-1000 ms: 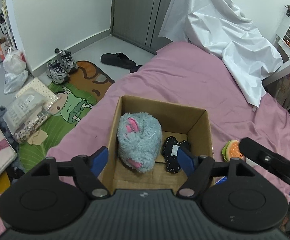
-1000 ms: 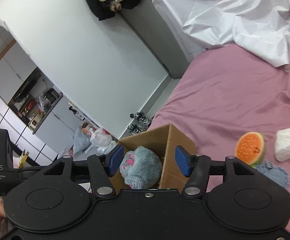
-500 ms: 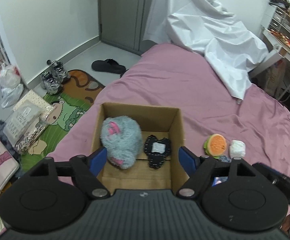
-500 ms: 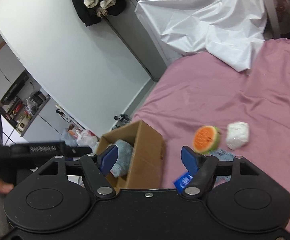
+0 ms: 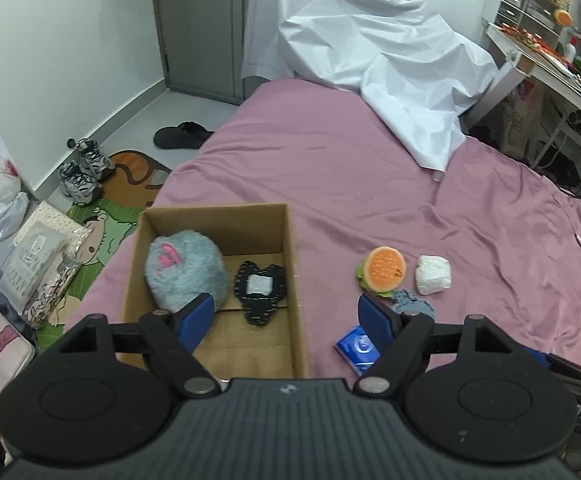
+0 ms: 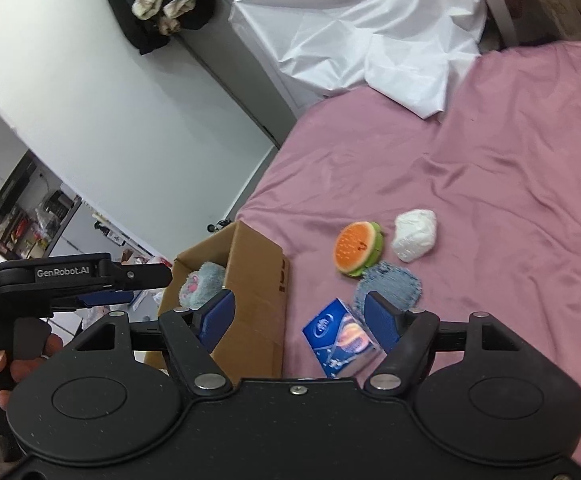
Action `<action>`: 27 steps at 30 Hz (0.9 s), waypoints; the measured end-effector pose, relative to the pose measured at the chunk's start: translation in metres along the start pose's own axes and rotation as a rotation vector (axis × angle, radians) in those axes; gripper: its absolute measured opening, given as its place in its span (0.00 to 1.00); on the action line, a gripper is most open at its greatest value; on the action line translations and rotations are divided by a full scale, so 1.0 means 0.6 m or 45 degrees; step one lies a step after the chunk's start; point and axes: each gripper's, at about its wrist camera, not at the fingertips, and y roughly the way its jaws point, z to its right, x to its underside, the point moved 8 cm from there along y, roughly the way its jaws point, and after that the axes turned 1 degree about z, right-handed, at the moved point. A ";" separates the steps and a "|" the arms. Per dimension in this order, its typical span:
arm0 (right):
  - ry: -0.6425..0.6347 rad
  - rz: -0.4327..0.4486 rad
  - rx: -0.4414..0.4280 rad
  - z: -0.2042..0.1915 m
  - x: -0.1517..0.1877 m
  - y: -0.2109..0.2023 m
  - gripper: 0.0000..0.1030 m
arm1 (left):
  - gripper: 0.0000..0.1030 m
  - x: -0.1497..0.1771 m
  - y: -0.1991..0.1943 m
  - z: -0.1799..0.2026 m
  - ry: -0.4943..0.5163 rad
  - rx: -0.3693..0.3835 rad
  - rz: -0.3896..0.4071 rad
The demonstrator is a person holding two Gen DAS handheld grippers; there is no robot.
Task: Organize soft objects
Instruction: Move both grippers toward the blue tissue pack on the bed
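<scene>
A cardboard box (image 5: pixel 294 264) (image 6: pixel 254 276) sits on the pink bed. Inside it lie a grey fluffy plush (image 5: pixel 186 272) (image 6: pixel 202 284) and a black fabric piece (image 5: pixel 260 292). To the right of the box on the bed lie an orange burger plush (image 5: pixel 382 270) (image 6: pixel 356 248), a white soft lump (image 5: pixel 432 274) (image 6: pixel 414 234), a blue-grey fuzzy pad (image 5: pixel 412 304) (image 6: pixel 388 286) and a blue tissue pack (image 5: pixel 358 346) (image 6: pixel 338 336). My left gripper (image 5: pixel 286 320) is open and empty above the box's right wall. My right gripper (image 6: pixel 298 316) is open and empty above the tissue pack.
A crumpled white sheet (image 5: pixel 370 52) (image 6: pixel 370 28) covers the far end of the bed. Shoes (image 5: pixel 84 170), a cartoon rug (image 5: pixel 102 224) and bags lie on the floor to the left. A desk with shelves (image 5: pixel 550 40) stands at the far right.
Both grippers have swung to the right, away from over the box; the loose items on the bed have come into fuller view. Both stay open and empty.
</scene>
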 end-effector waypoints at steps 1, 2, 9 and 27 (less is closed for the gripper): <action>0.016 -0.005 0.006 0.007 0.001 0.000 0.69 | 0.76 0.001 0.002 0.007 0.006 0.005 -0.004; 0.035 -0.011 0.013 0.015 0.002 0.001 0.69 | 0.76 0.003 0.005 0.014 0.010 0.009 -0.010; 0.144 -0.054 -0.003 0.048 0.009 0.013 0.69 | 0.76 0.013 0.028 0.040 0.011 0.015 -0.037; 0.236 -0.126 0.017 0.105 0.025 0.044 0.63 | 0.76 0.061 0.106 0.095 -0.061 0.010 -0.232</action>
